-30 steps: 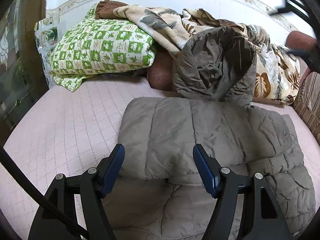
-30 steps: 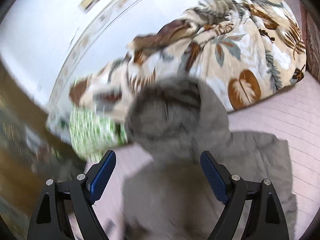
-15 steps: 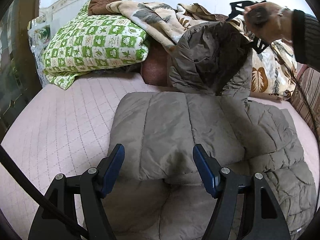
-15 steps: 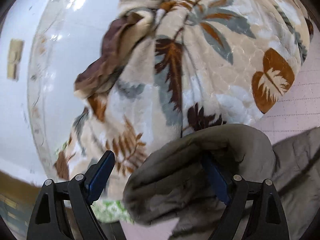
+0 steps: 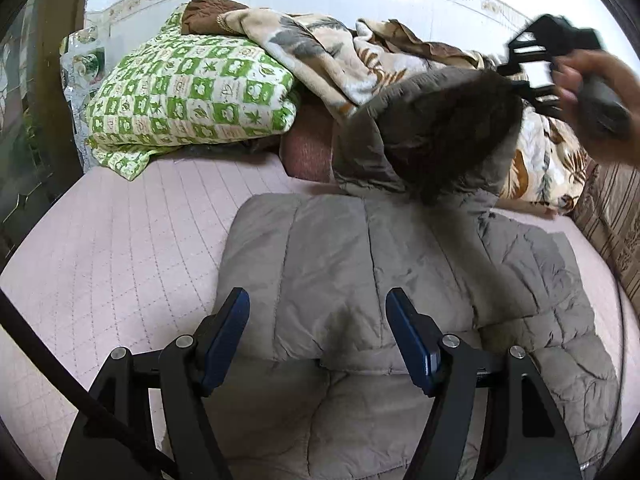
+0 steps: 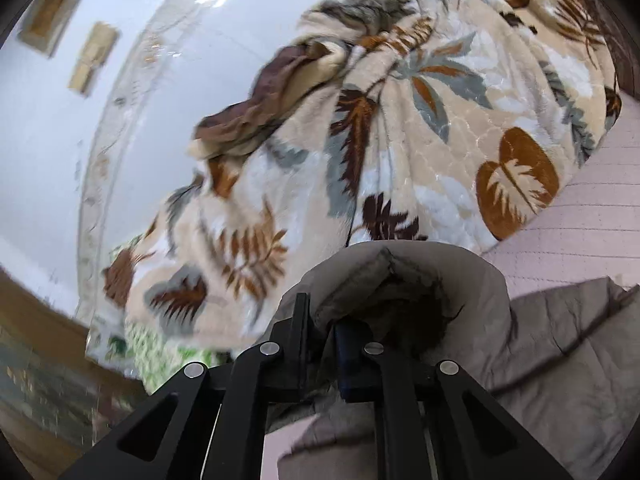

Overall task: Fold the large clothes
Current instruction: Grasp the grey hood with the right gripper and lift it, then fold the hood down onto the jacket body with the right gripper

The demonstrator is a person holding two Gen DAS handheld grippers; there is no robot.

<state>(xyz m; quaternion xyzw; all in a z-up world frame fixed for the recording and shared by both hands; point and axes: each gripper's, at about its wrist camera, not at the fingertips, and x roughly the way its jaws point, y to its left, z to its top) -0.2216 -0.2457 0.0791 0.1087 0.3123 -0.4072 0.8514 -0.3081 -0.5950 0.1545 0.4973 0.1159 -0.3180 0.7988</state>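
Right gripper (image 6: 322, 340) just clamped onto the jacket's hood (image 6: 400, 280) by the bed's (image 5: 120, 240) head end; left gripper (image 5: 318, 320) hangs released, so hood fold-down looks next.

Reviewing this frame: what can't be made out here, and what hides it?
- Right wrist view: the right gripper pads, buried in the grey padded jacket's hood.
- Left wrist view: the hand holding that gripper, motion-blurred and cut by the edge.
- Left wrist view: jacket hem under the open left gripper, below frame.
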